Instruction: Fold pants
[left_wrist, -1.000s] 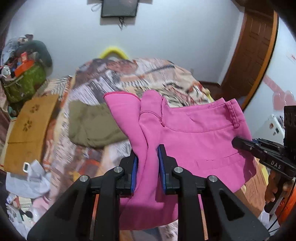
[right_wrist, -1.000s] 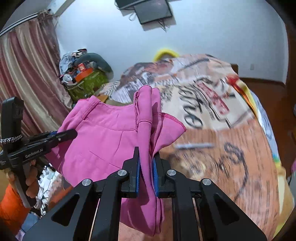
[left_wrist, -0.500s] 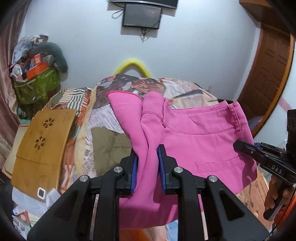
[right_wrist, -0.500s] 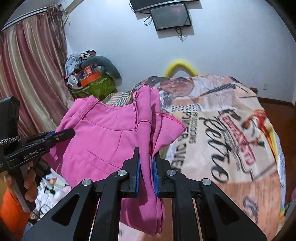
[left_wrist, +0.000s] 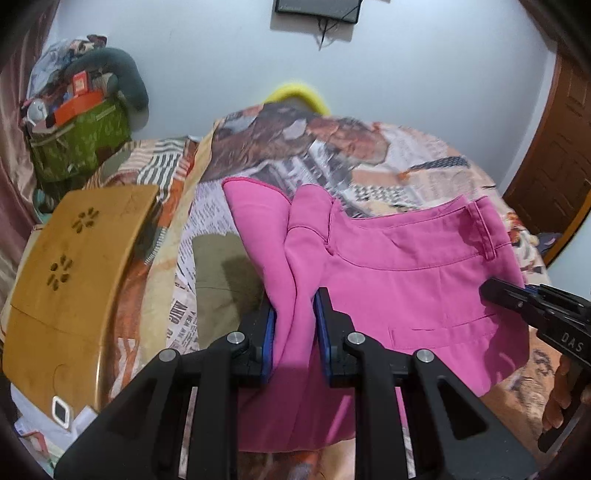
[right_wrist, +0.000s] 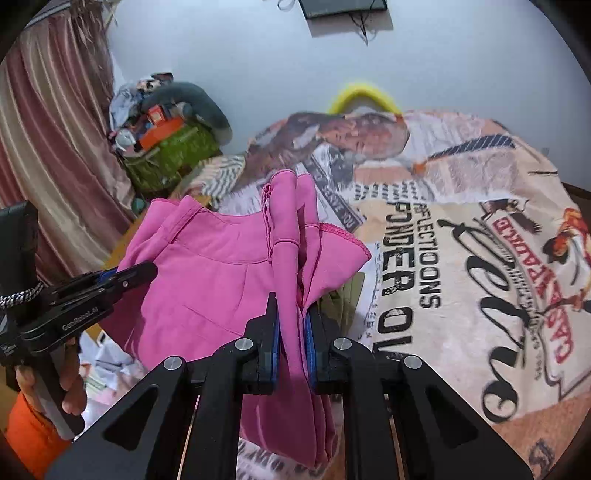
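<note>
1. closest in, the left gripper (left_wrist: 293, 334) has its blue pads (left_wrist: 269, 341) pressed onto a bunched fold of the pink pants (left_wrist: 402, 295), jaws nearly closed with the cloth between them.
2. the right gripper (right_wrist: 291, 332) is clamped the same way on the other end of the pants (right_wrist: 207, 280), its jaws drawn even closer together around a narrower bundle of cloth.
3. the pants hang stretched between the two grippers, held up above the bed; the waistband and a belt loop (left_wrist: 487, 236) show in the left wrist view, and a stitched hem edge (right_wrist: 343, 236) in the right.
4. each gripper appears in the other's camera: the right one (left_wrist: 532, 306) carries the letters "das", the left one (right_wrist: 92, 291) a small label that looks like "genrobot.ai", though it is blurred. a hand (right_wrist: 70, 384) with an orange sleeve (right_wrist: 29, 435) holds the left tool.
5. below lies the bed, covered by a printed bedspread (right_wrist: 461, 258) with large lettering; "onder" and "flectioons" are partly readable, the rest is upside down or cut off.
6. an olive green garment (left_wrist: 218, 273) lies flat on the bedspread under the pants.
7. to the left sits a wooden lap table (left_wrist: 70, 273) with flower-shaped cutouts.
8. farther back, a green bag (left_wrist: 81, 144) piled with clutter, a pink curtain (right_wrist: 48, 140), a yellow curved object (right_wrist: 364, 94) at the bed's far end, a wooden door (left_wrist: 557, 166), and a dark screen (left_wrist: 317, 9) on the pale wall.
</note>
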